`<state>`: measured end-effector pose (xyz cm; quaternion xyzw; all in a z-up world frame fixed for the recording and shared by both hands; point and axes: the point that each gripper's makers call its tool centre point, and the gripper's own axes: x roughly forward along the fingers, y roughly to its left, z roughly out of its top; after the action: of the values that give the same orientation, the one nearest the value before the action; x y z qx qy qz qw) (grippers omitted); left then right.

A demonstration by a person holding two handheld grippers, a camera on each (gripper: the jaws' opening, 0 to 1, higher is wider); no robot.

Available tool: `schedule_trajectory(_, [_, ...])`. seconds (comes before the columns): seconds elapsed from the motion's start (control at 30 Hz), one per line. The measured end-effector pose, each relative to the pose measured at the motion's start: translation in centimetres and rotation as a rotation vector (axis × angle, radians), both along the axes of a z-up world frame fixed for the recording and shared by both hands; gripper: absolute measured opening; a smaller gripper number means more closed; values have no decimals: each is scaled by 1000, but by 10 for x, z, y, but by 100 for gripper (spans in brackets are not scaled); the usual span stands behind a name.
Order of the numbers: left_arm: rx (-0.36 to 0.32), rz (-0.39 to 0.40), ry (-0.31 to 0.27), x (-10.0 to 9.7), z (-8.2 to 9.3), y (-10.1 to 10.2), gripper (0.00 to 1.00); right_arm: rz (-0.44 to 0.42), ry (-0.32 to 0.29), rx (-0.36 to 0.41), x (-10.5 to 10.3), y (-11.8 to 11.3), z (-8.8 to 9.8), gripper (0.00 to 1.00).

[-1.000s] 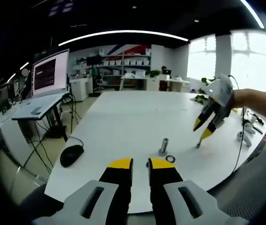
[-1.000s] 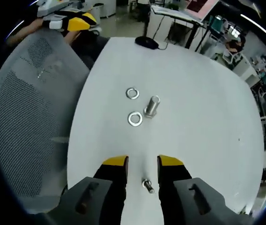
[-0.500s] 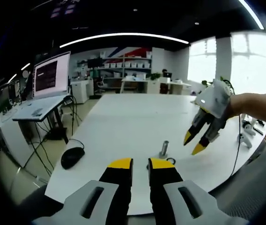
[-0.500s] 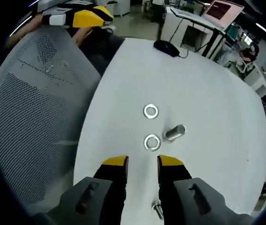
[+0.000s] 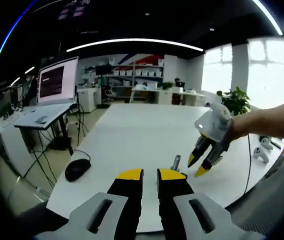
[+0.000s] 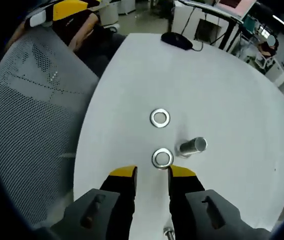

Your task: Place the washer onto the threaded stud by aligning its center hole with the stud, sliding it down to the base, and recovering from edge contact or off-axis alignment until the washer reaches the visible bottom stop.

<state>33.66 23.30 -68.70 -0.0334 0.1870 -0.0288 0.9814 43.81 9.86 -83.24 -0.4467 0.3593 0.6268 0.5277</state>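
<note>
Right claw [image 6: 152,175] advanced, washer [image 6: 162,158] seemingly just ahead

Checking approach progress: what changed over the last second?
The right gripper came down toward the stud, and the nearer washer now lies just ahead of its fingers. Nothing grasped. Both washers, stud and left gripper stayed put.

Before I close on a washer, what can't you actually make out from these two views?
- Near washer, right gripper view: touching the stud or apart, unclear.
- Washers, left gripper view: hidden behind the left gripper.
- Small bolt, right gripper view: cut off between the right gripper's jaws.
</note>
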Motion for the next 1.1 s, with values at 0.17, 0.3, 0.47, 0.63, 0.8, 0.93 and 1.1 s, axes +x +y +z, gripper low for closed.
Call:
schedule_trajectory(0.17, [-4, 7, -4, 1, 1, 1, 8, -10, -2, -17, 9, 2, -7, 26])
schedule_trajectory(0.3, [-9, 13, -8, 1, 2, 2, 8, -8, 13, -36, 10, 3, -16, 26])
schedule_trajectory(0.47, [-10, 14, -6, 1, 1, 2, 8, -3, 24, -44, 10, 7, -25, 26])
schedule_trajectory(0.63, [-9, 15, -3, 2, 1, 3, 8, 3, 24, -52, 11, 9, -30, 27])
schedule_trajectory(0.8, [-10, 18, -1, 2, 1, 4, 8, 11, 5, -60, 12, 10, -35, 28])
schedule_trajectory(0.93, [-7, 15, 6, 2, -1, 3, 8, 11, 7, -55, 10, 10, -35, 28])
schedule_trajectory(1.1, [-5, 14, 8, 2, -1, 3, 8, 13, 10, -55, 8, 10, -34, 24])
